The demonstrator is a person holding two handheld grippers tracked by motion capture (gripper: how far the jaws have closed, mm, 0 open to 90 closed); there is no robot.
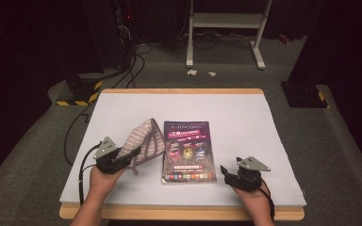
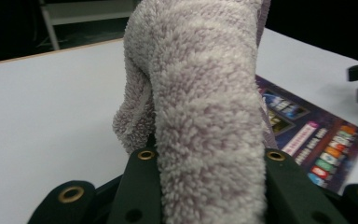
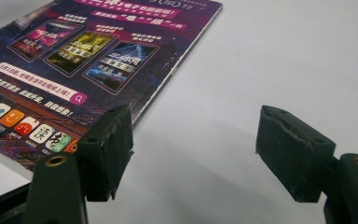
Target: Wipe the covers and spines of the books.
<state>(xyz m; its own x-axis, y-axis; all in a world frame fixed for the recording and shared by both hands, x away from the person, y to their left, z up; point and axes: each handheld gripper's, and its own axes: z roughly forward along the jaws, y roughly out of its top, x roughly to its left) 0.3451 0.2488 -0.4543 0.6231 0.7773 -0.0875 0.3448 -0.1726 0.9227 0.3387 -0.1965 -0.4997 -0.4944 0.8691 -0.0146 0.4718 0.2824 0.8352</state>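
In the high view, the left gripper [image 1: 131, 154] is holding a striped towel [image 1: 145, 139], which is hanging over the table [image 1: 264, 141] just at nine o'clock of a magazine [image 1: 189, 151]. It is pinching one folded part, probably so that the rest can fall loose and not drag on the magazine. The right gripper [image 1: 226, 171] is resting at three o'clock of the magazine, holding nothing.

In the left gripper view, the fingers [image 2: 142, 186] are closing firmly on the towel [image 2: 205, 116], one at each side. The cloth is thick, soft terry with pale purple stripes, and it is bulging between them.

In the right gripper view, the fingers [image 3: 107, 149] are standing wide open over the bare white table [image 3: 270, 56]. Their dark pads are looking worn at the edges. The magazine [image 3: 88, 56] is lying flat at ten o'clock; its cover is glossy, dark and colourful.
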